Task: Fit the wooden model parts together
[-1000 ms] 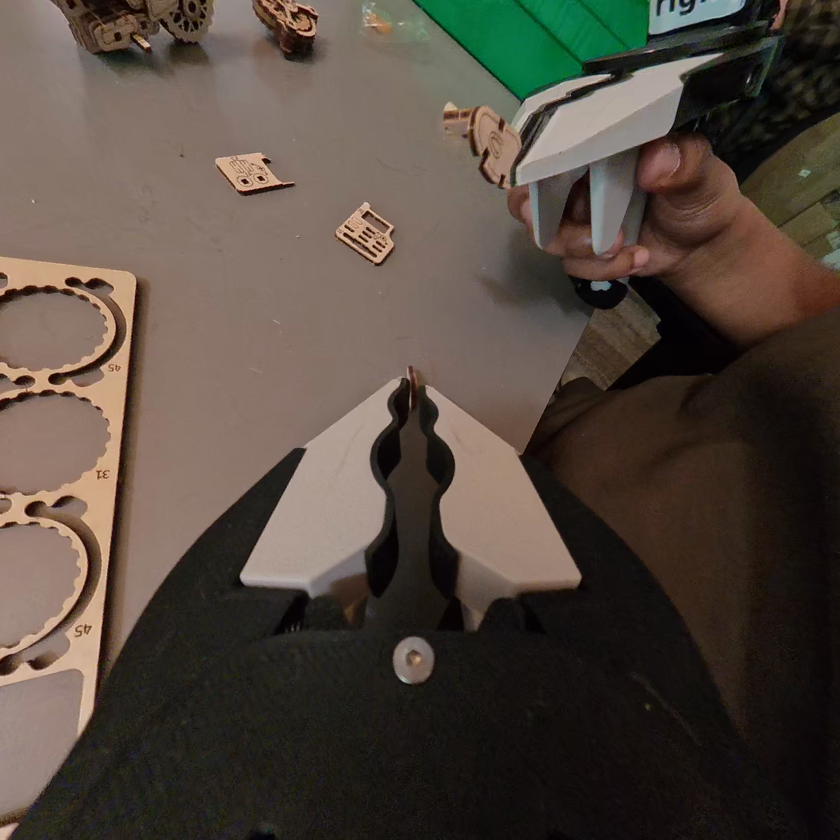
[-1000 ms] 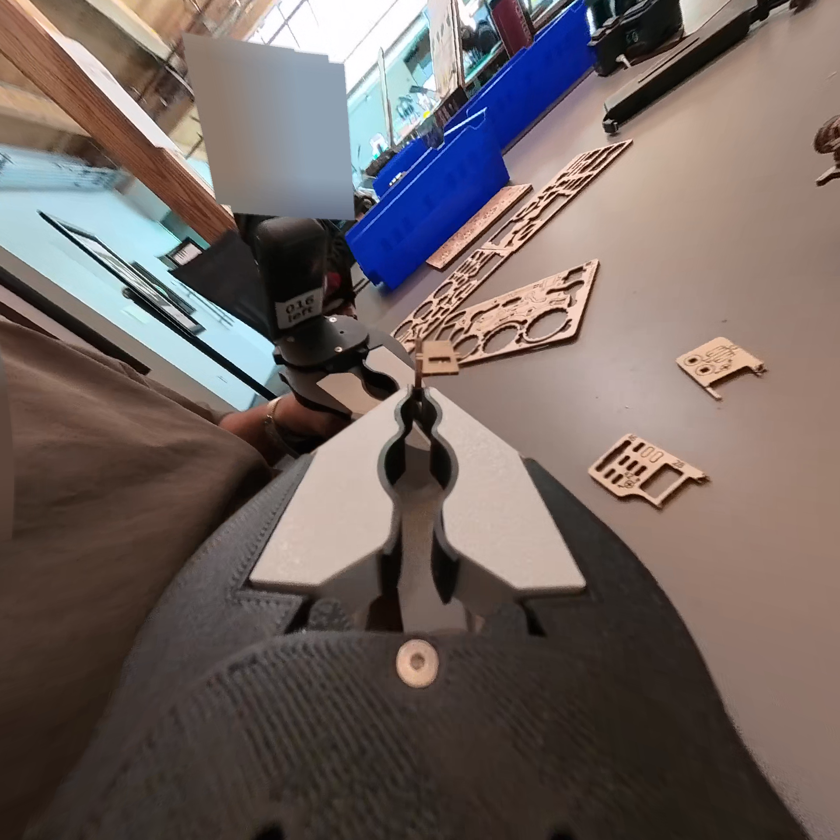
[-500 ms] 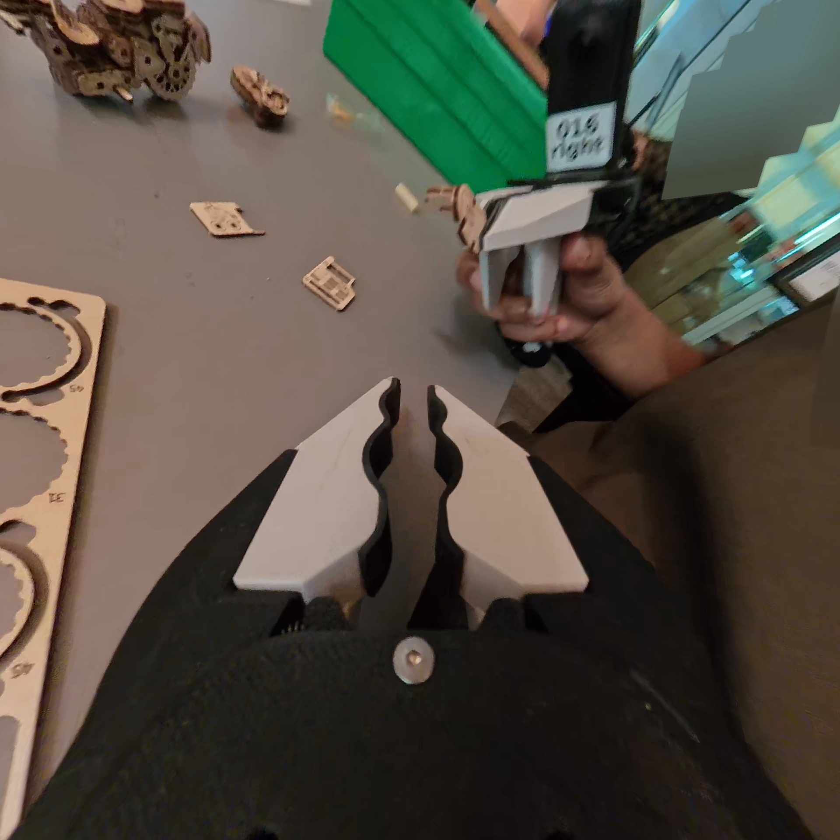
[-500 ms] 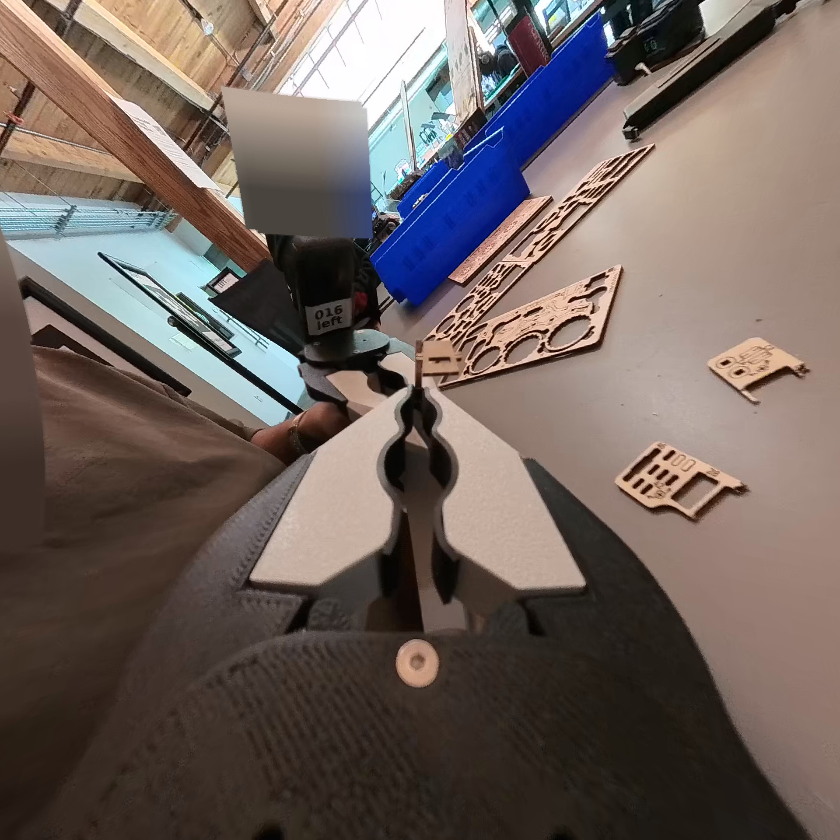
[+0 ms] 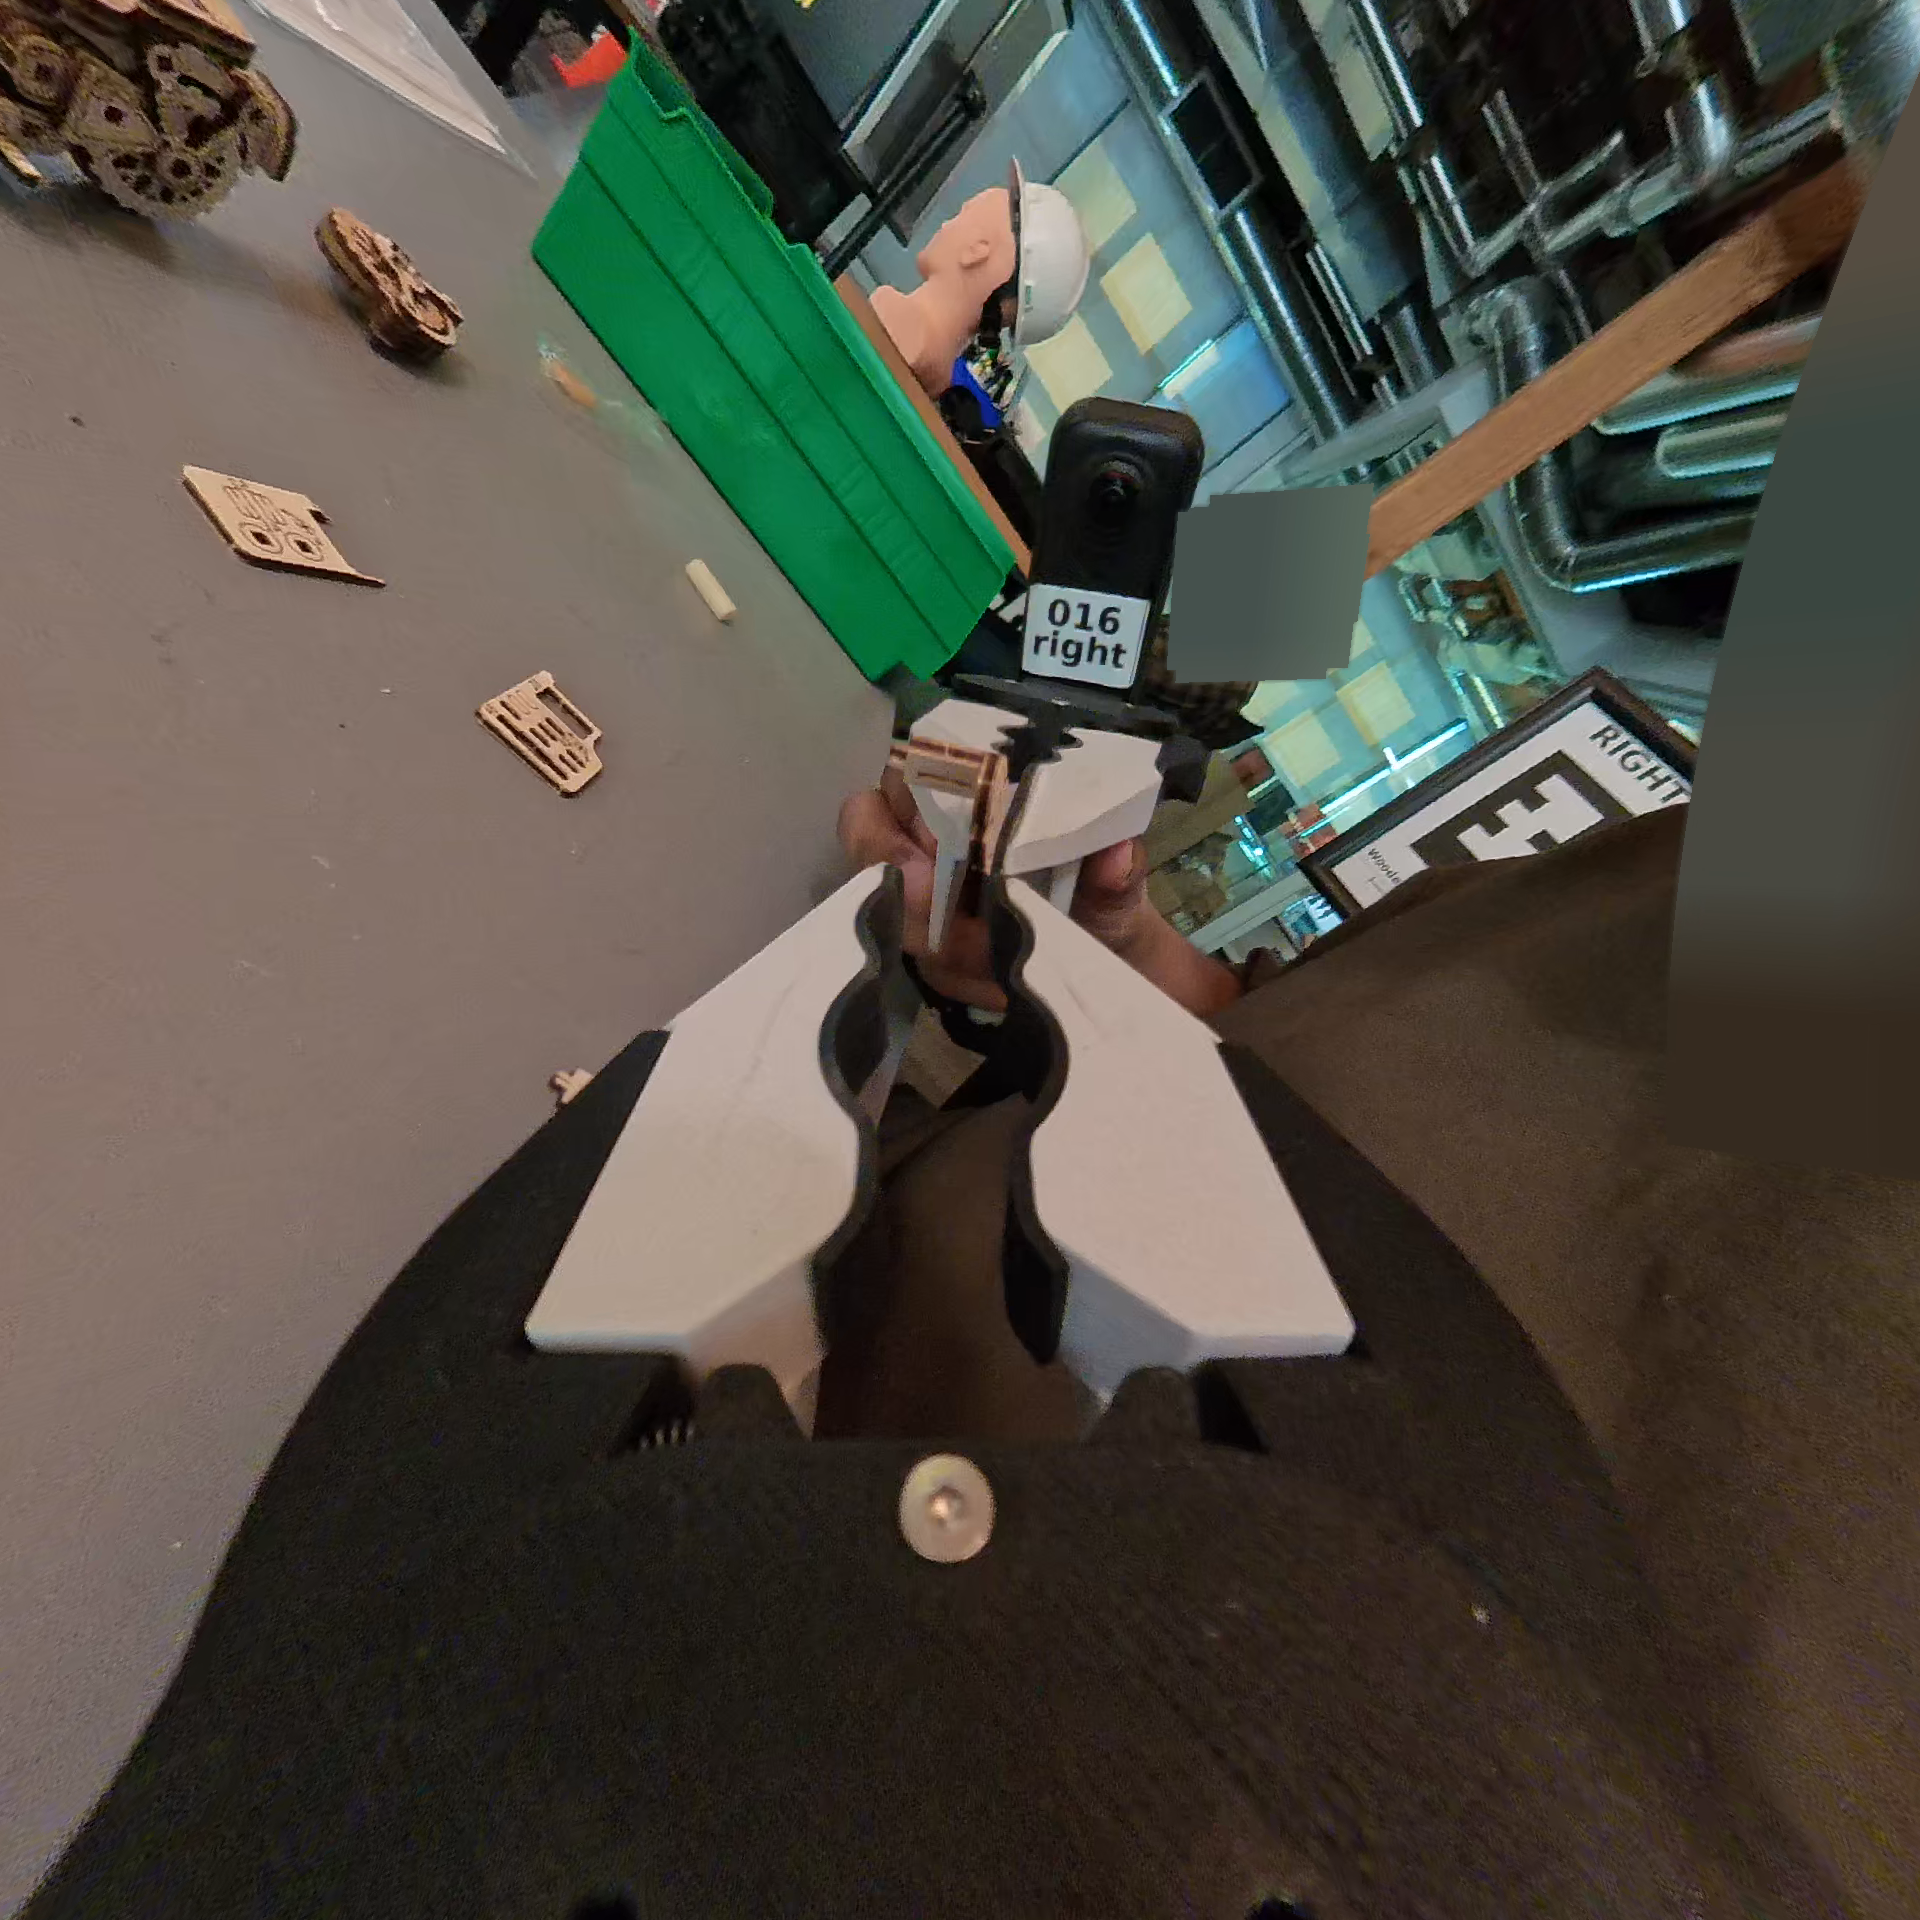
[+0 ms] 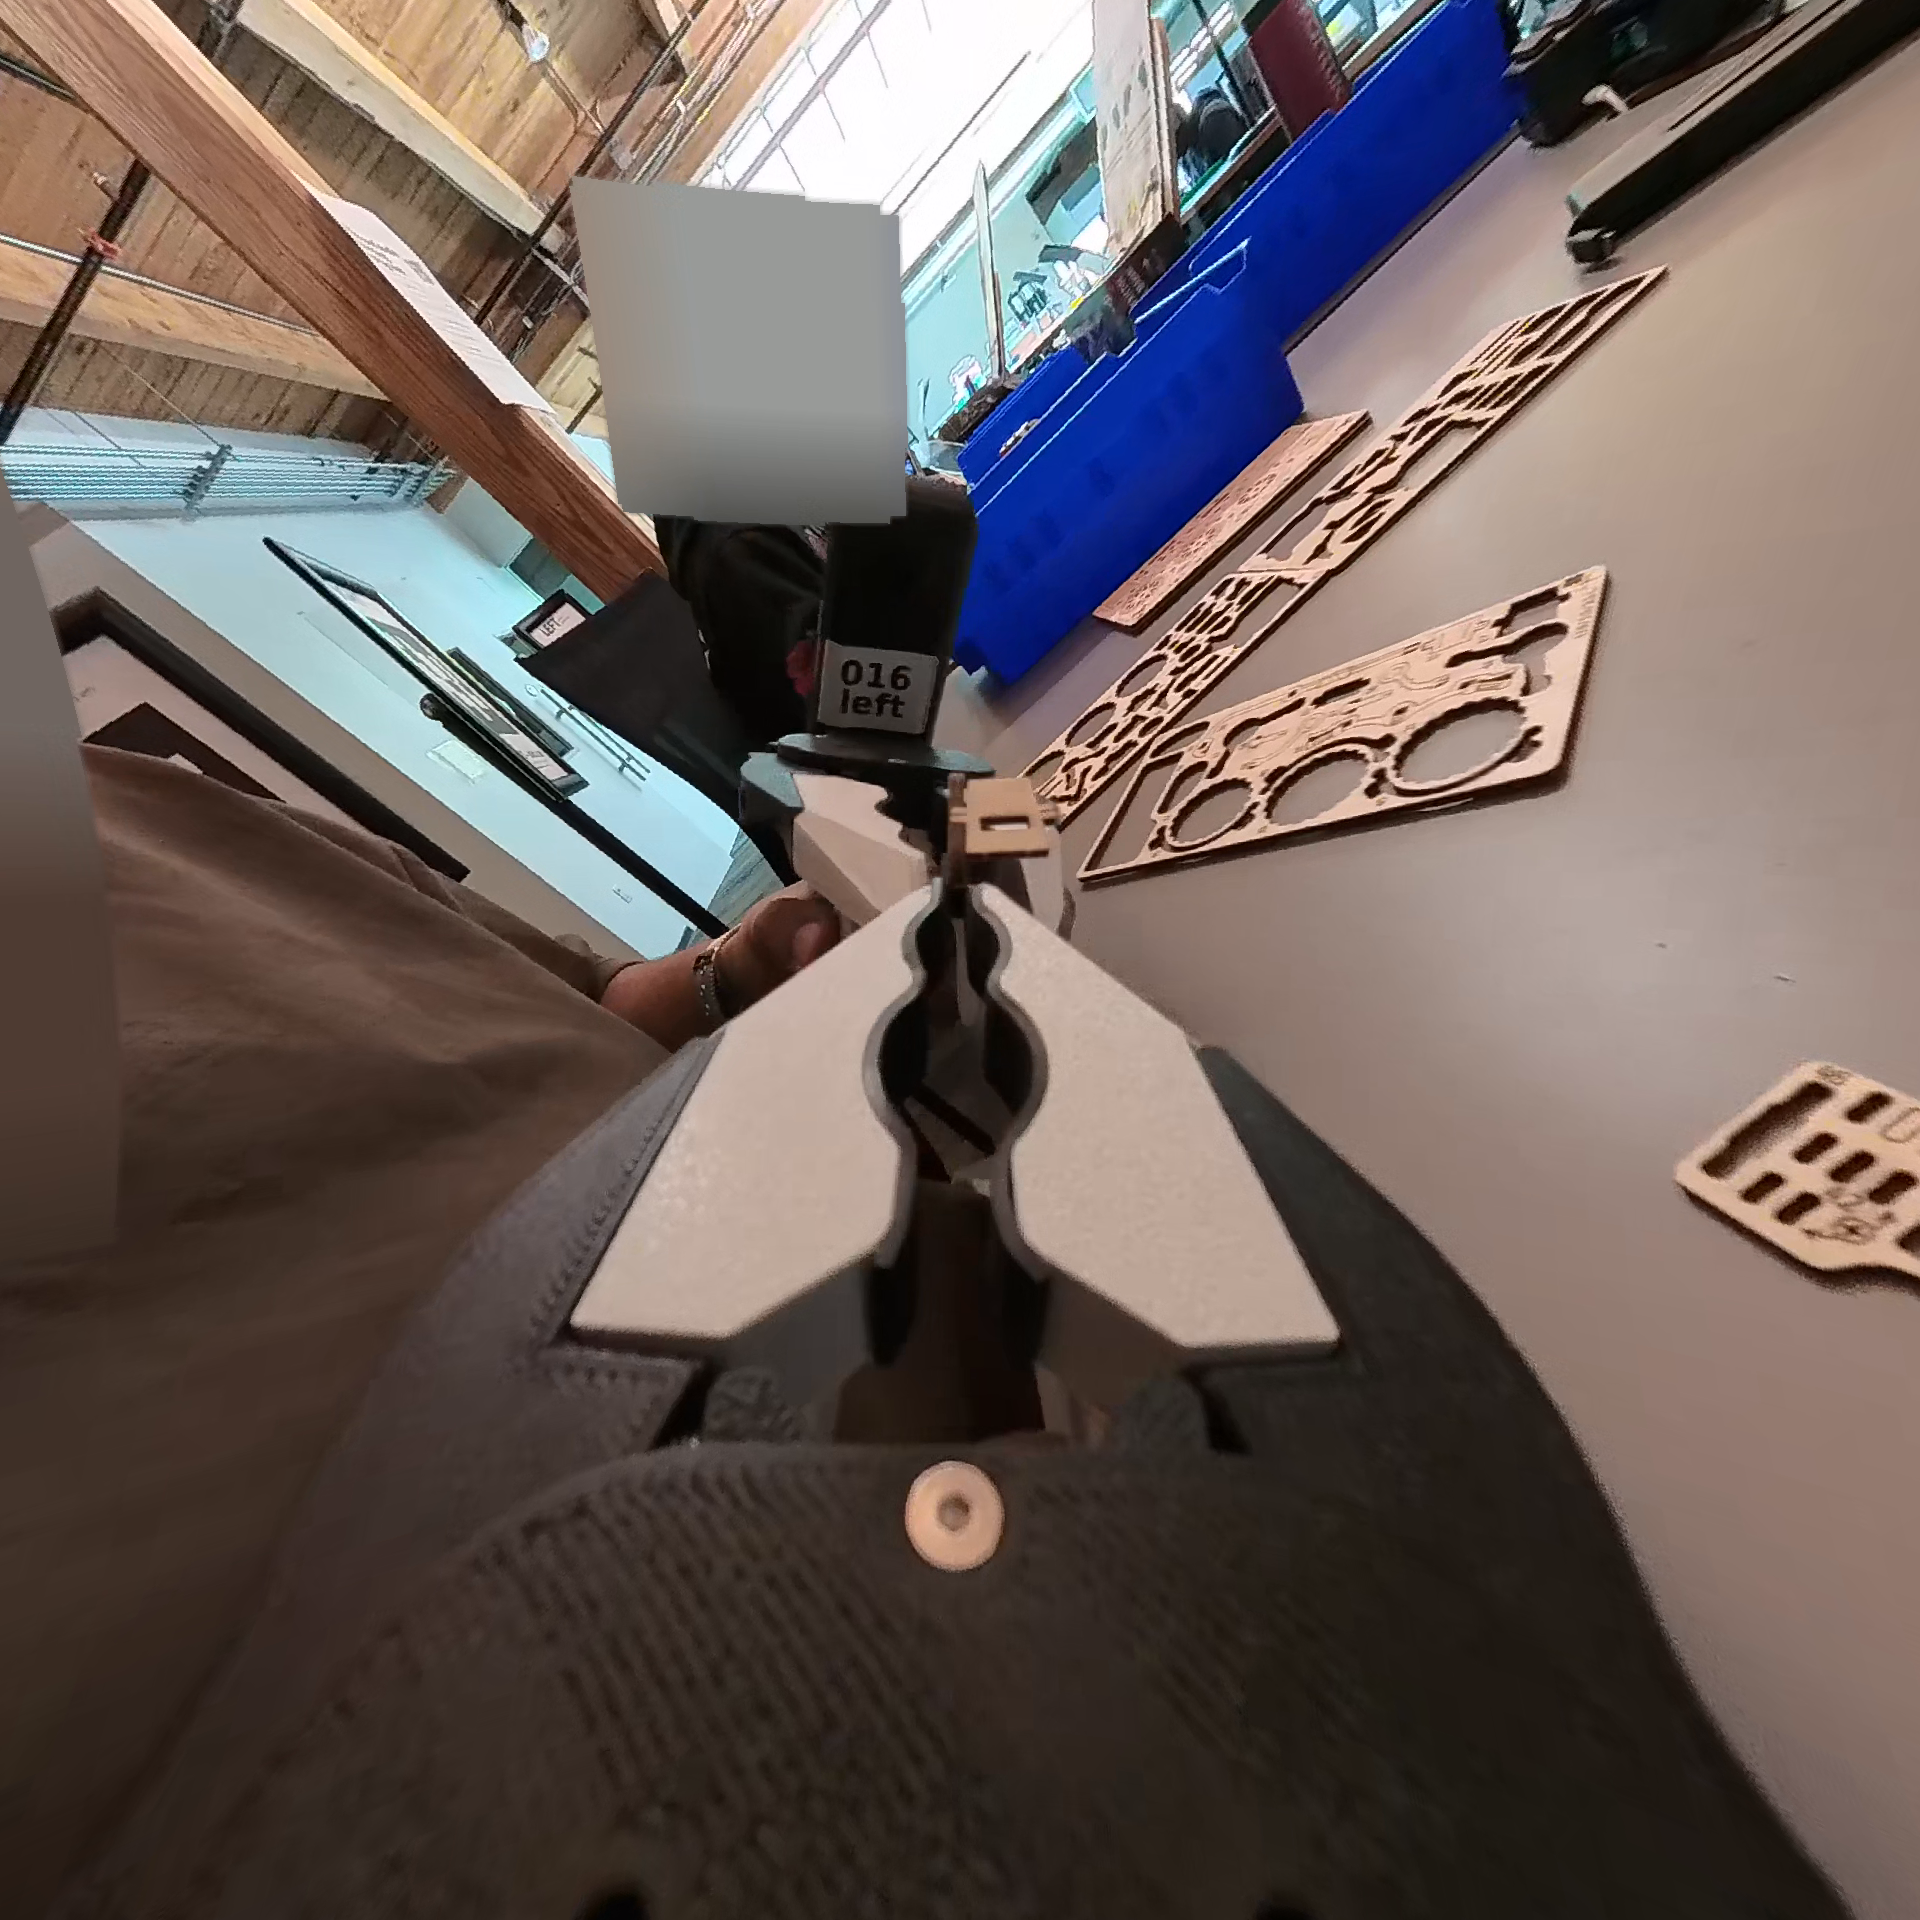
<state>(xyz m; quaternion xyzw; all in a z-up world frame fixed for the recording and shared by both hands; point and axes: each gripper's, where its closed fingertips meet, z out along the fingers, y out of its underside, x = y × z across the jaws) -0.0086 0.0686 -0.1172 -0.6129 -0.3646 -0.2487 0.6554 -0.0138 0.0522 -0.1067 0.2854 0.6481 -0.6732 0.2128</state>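
My right gripper [image 6: 961,896] is shut on a small wooden model part [image 6: 1003,826] that sticks up from its tips, held above the grey table [image 6: 1455,1039]. In the left wrist view the right gripper [image 5: 1003,800] faces me with the same part [image 5: 945,774] at its tip. My left gripper [image 5: 948,894] is open and empty, aimed at that part from close by. In the right wrist view the left gripper [image 6: 883,831] sits right behind the part. I cannot tell if they touch.
Two flat wooden pieces [image 5: 275,525] [image 5: 542,730] lie on the table, with a tiny wooden bit [image 5: 566,1083] and a white peg [image 5: 712,590]. Assembled wooden models [image 5: 135,104] and a green bin [image 5: 769,416] stand behind. Punched-out wooden sheets [image 6: 1351,748] and blue bins [image 6: 1143,447] lie beyond. Left and right tips are no more than a few centimetres apart. My left tips are roughly 8 centimetres from the tiny wooden bit [image 5: 566,1083].
My left gripper opened and no longer holds the small piece it gripped a second ago. It rose and turned toward the right gripper. The right gripper stayed shut on its part.
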